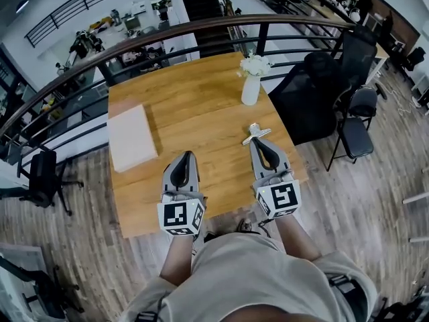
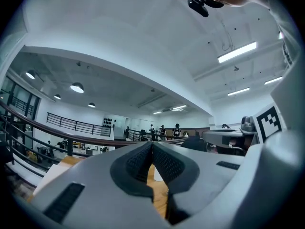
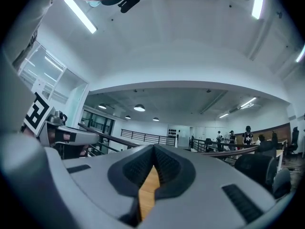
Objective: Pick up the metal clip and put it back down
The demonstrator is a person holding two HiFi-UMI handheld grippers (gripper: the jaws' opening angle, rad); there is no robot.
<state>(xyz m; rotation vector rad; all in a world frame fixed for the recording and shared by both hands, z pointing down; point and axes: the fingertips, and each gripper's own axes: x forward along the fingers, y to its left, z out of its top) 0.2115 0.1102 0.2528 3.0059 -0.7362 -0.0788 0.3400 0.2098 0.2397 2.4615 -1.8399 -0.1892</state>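
The metal clip [image 1: 257, 134] lies on the wooden table [image 1: 201, 99], right of the middle, a small silver piece with a crossbar. In the head view the tip of my right gripper [image 1: 256, 143] is just short of it and raised above the tabletop. This gripper [image 3: 153, 148] is shut with nothing between its dark pads [image 3: 167, 163]. My left gripper [image 1: 188, 155] hovers over the table's near part, about level with the right one. It [image 2: 152, 144] is shut too, and its pads [image 2: 138, 162] hold nothing. Neither gripper view shows the clip.
A white vase with flowers [image 1: 252, 79] stands on the table beyond the clip. A flat white box [image 1: 131, 137] lies at the table's left side. A curved dark railing [image 1: 201, 32] runs behind the table, and black office chairs [image 1: 322, 92] stand to its right.
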